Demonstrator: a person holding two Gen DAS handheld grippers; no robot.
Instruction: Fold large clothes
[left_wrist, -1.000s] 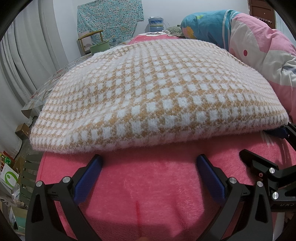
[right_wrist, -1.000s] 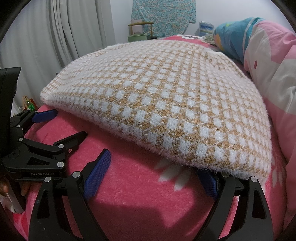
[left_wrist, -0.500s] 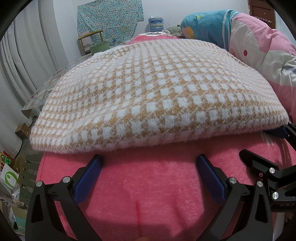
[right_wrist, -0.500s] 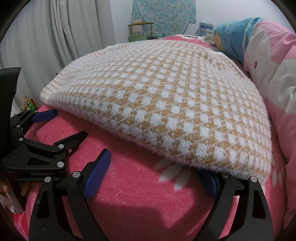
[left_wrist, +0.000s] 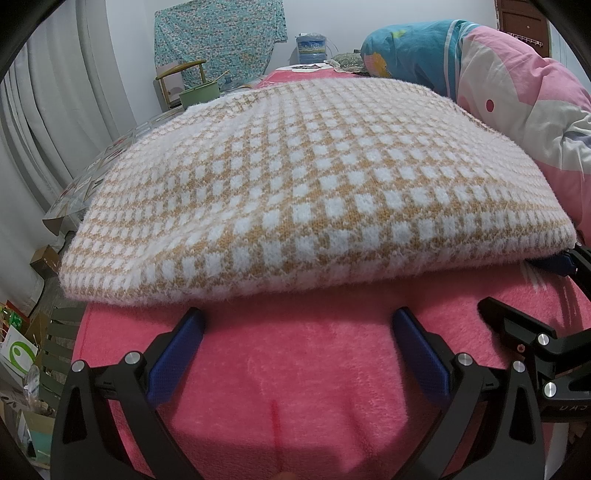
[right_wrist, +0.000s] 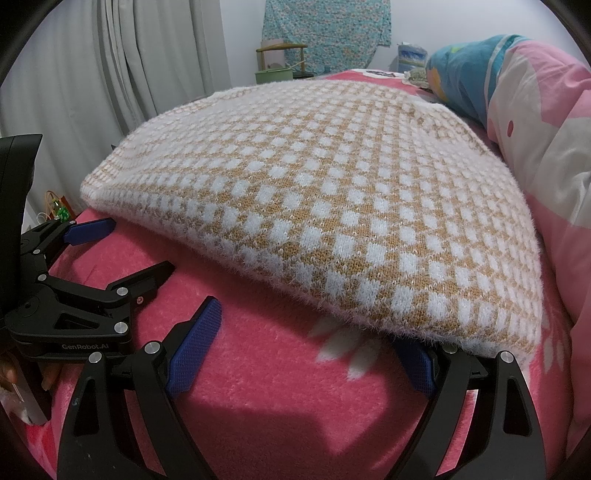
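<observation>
A fuzzy tan-and-white checked sweater (left_wrist: 314, 184) lies folded on the plush pink blanket (left_wrist: 295, 387), just ahead of both hand-held grippers. The left hand-held gripper (left_wrist: 295, 332) gapes wide, empty, short of the hem; the right hand-held gripper (right_wrist: 314, 332) gapes wide too, its right finger tucked under the sweater's near corner.

left black two-finger gripper with blue pads (left_wrist: 295, 339): lower frame centre, jaws spread wide, holding nothing | right black two-finger gripper with blue pads (right_wrist: 314, 336): lower frame, jaws spread wide, right fingertip hidden

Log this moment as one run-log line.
left gripper: open, empty | right gripper: open, at hem | checked sweater: flat on pink blanket
</observation>
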